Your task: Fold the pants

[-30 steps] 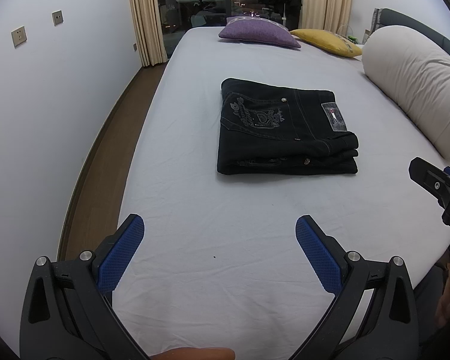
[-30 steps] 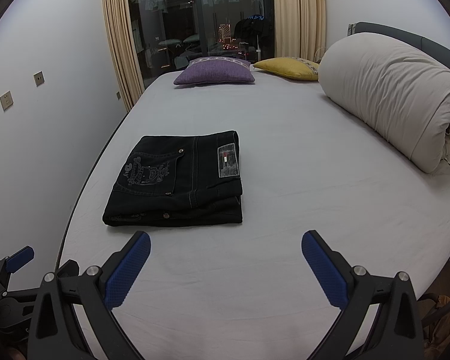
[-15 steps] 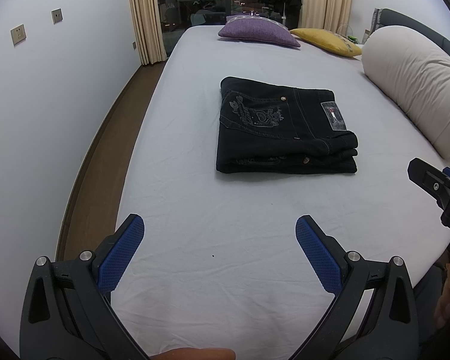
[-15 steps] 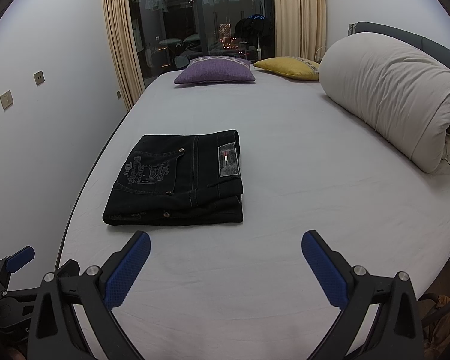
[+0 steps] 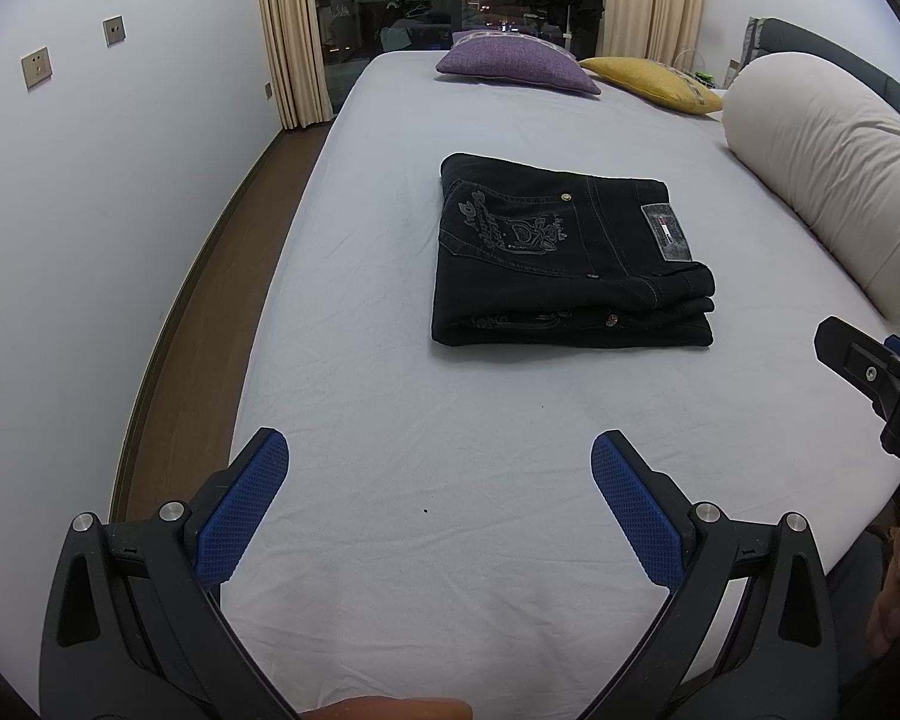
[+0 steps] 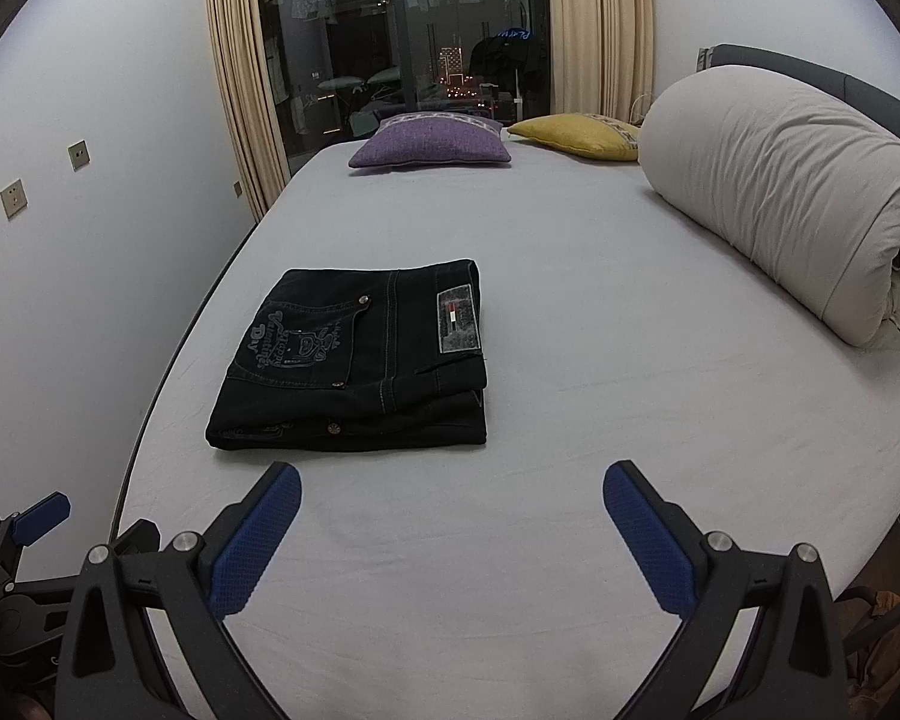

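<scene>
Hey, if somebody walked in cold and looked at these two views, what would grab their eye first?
Probably the folded black jeans, a neat dark block lying alone on the pale bed sheet. Next, the big rolled cream duvet along the bed's right side, and the purple cushion and yellow cushion at the far end by the dark window. Up close, both hand-held grippers, left and right, hang open and empty.

Bare sheet on bed between left claw, right claw and folded pants: passage open. Rolled duvet blocks right side. Purple pillow, yellow pillow obstruct far end. Wall bounds left.
</scene>
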`<state>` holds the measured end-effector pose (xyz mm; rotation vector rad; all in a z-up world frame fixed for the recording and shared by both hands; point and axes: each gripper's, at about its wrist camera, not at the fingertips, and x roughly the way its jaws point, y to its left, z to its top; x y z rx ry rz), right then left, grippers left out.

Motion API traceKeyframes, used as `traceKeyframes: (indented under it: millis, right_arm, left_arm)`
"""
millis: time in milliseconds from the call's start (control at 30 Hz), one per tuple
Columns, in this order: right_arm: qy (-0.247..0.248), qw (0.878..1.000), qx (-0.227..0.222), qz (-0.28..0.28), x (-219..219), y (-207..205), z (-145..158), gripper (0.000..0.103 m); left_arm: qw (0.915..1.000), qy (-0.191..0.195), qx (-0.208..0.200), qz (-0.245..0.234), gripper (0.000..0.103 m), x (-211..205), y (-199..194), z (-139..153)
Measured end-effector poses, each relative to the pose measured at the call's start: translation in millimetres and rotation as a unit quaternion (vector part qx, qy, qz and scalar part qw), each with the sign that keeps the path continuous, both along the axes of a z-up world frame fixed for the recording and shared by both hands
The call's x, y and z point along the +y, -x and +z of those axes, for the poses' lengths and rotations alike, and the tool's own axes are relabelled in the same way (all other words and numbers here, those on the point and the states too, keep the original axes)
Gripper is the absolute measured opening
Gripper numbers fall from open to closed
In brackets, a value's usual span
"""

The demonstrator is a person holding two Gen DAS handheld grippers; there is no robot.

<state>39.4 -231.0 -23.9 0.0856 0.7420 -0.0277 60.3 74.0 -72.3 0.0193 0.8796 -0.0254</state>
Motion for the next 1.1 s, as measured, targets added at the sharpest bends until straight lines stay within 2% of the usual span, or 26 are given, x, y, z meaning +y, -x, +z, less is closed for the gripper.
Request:
traceKeyframes:
  millis: [1100]
  right_arm:
    - [-0.001, 1.000, 0.003, 0.000, 1.8, 3.3, -2.5, 0.103]
  left_arm:
    - [1.0000, 0.001, -0.004, -0.002, 0.103, 0.5, 1.1, 1.0]
